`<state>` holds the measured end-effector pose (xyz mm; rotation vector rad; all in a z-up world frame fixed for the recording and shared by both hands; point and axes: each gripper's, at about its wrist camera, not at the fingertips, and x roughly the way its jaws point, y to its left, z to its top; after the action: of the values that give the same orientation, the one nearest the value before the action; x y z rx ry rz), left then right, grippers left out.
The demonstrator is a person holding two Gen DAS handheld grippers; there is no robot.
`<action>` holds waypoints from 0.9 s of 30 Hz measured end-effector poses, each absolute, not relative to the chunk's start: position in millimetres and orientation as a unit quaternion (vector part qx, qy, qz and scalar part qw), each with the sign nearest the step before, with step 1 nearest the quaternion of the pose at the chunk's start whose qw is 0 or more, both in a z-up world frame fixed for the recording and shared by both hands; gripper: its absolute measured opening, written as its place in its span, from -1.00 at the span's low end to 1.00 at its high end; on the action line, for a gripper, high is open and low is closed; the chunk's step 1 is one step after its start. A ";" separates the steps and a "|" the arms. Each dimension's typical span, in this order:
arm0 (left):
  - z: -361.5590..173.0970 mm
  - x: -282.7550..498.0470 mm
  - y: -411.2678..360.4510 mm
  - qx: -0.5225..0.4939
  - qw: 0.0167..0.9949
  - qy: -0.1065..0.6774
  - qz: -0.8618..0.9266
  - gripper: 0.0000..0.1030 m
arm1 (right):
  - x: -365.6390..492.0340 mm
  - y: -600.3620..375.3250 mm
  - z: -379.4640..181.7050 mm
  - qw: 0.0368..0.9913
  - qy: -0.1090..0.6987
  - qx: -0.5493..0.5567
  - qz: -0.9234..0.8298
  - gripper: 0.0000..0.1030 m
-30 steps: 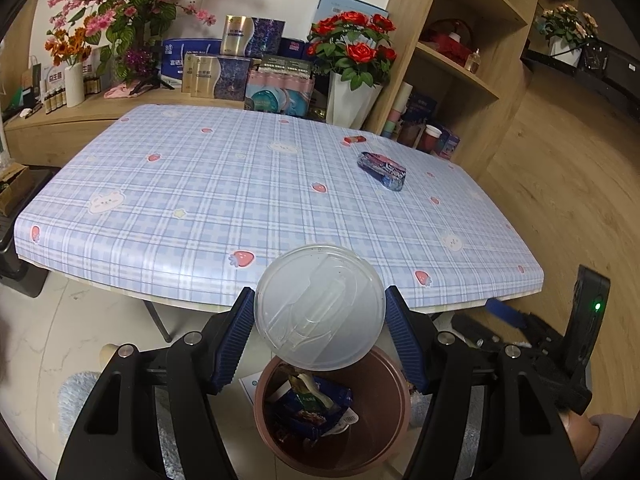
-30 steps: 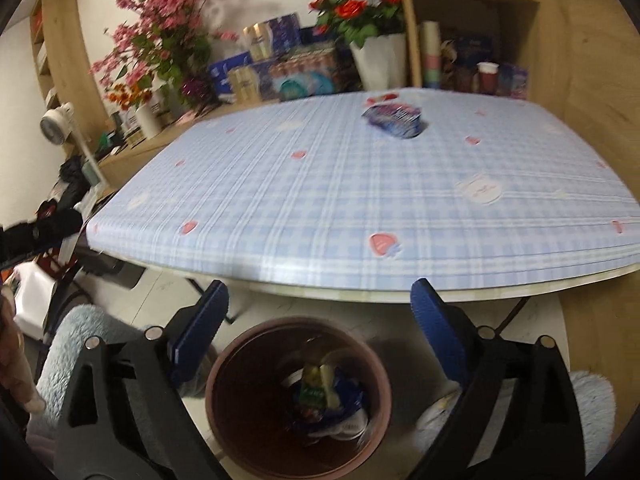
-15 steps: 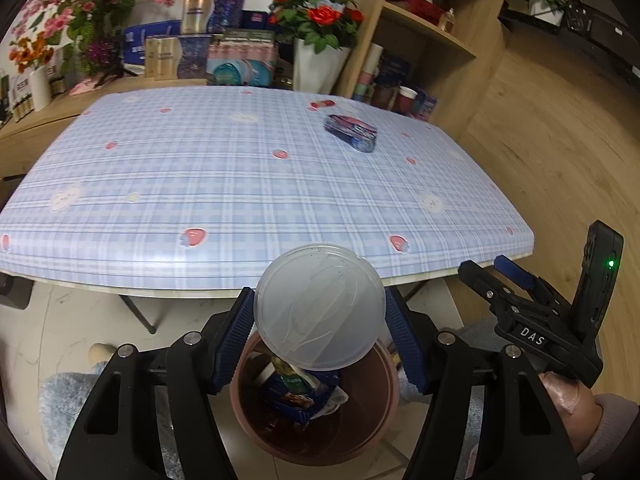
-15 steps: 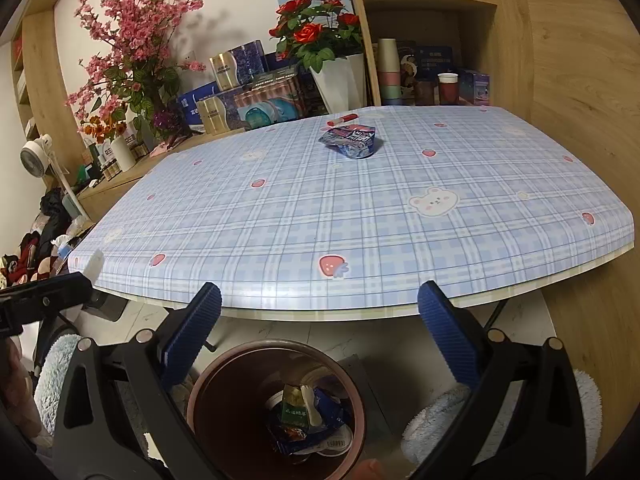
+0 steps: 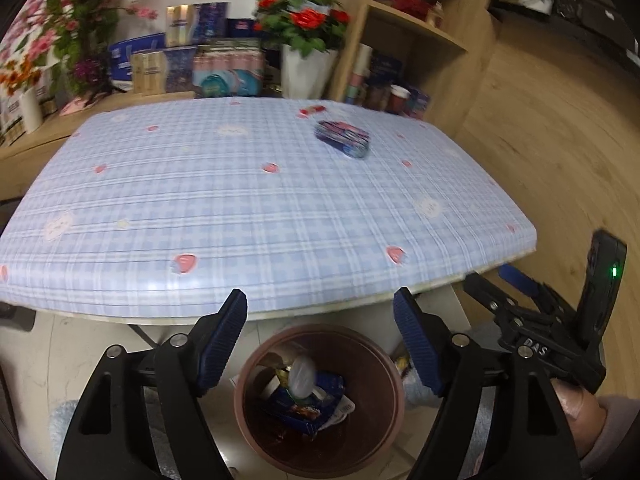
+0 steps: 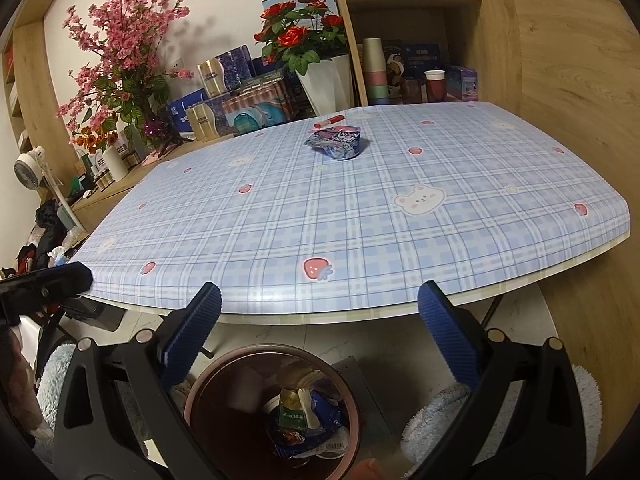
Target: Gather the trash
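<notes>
The left gripper [image 5: 320, 312] points steeply down over the brown bin [image 5: 320, 400] on the floor at the table's [image 5: 256, 208] near edge. Its jaws have just been opening and stand apart with nothing between them; the clear plastic lid [image 5: 302, 374] lies in the bin on the wrappers. To its right, the right gripper [image 6: 320, 312], tilted down likewise, is spread and empty; a hand [image 5: 576, 404] grips its handle, lettered "DAS". A blue snack packet [image 6: 336, 142] sits far back on the table, its print unreadable.
</notes>
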<state>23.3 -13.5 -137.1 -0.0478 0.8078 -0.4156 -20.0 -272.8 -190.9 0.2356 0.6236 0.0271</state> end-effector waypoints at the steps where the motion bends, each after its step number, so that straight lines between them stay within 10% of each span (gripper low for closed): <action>1: -135.3 24.4 -6.9 -0.030 0.903 0.385 -0.189 0.44 | -19.8 -272.8 -190.6 0.945 0.305 0.115 0.012 0.88; 12: -105.7 39.4 52.8 -0.039 0.947 0.312 -0.070 0.88 | -8.2 -280.2 -180.7 0.953 0.290 0.091 0.010 0.89; 27: -98.8 89.1 76.1 -0.025 0.950 0.309 -0.026 0.88 | 69.0 -308.1 -150.8 0.953 0.298 0.040 0.030 0.89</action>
<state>89.1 76.1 -98.8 -0.0504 0.6291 -0.0533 69.0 -308.1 -150.8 0.0818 0.6050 0.0619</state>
